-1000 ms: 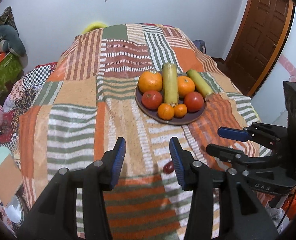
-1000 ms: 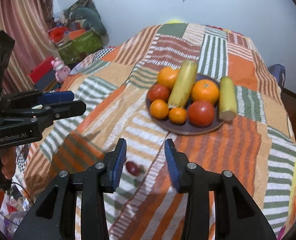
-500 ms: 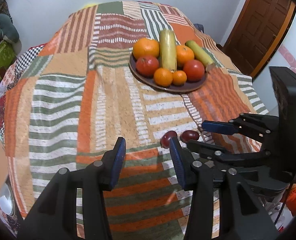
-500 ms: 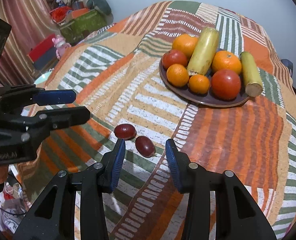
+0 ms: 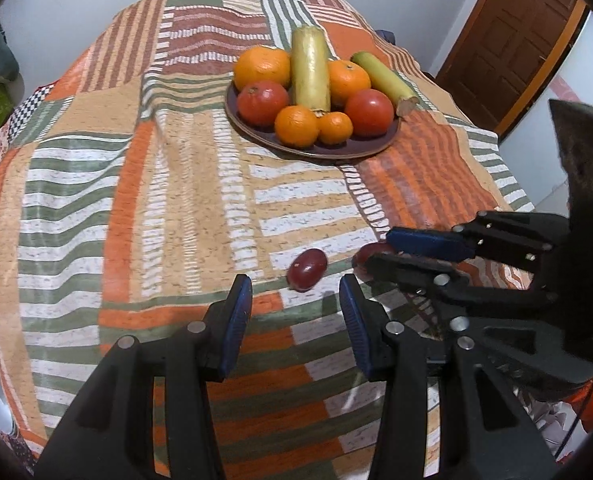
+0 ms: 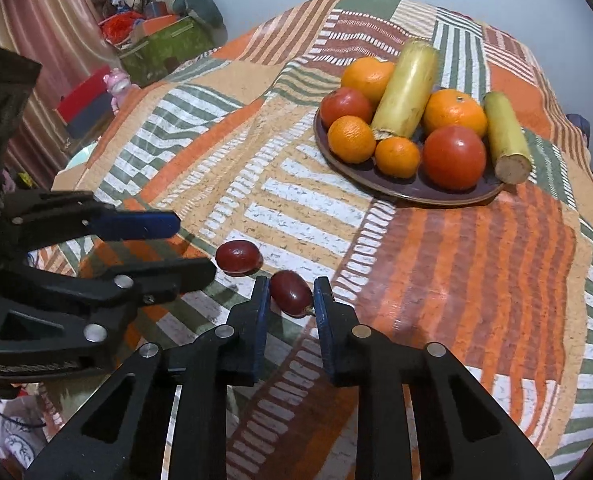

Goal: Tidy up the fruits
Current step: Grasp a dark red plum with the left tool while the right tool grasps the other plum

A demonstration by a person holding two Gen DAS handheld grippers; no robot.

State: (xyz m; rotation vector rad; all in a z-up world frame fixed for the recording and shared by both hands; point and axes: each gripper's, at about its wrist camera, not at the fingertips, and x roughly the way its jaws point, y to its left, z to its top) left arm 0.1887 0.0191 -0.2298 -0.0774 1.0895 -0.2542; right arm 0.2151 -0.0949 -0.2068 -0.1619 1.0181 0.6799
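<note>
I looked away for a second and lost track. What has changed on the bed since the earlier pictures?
Both grippers have come down toward the two dark red grapes. The right gripper has closed its jaws on the nearer grape. The left gripper is open as before, now just short of the other grape, not touching it. The plate of oranges, tomatoes and the rest looks as it was.

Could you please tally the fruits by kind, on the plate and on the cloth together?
Oranges: 4, on the plate
Red round fruits: 2, on the plate
Yellow-green stalk pieces: 2, on the plate
Dark red grapes: 2, on the cloth, one between the right gripper's fingers
Total: 10
</note>
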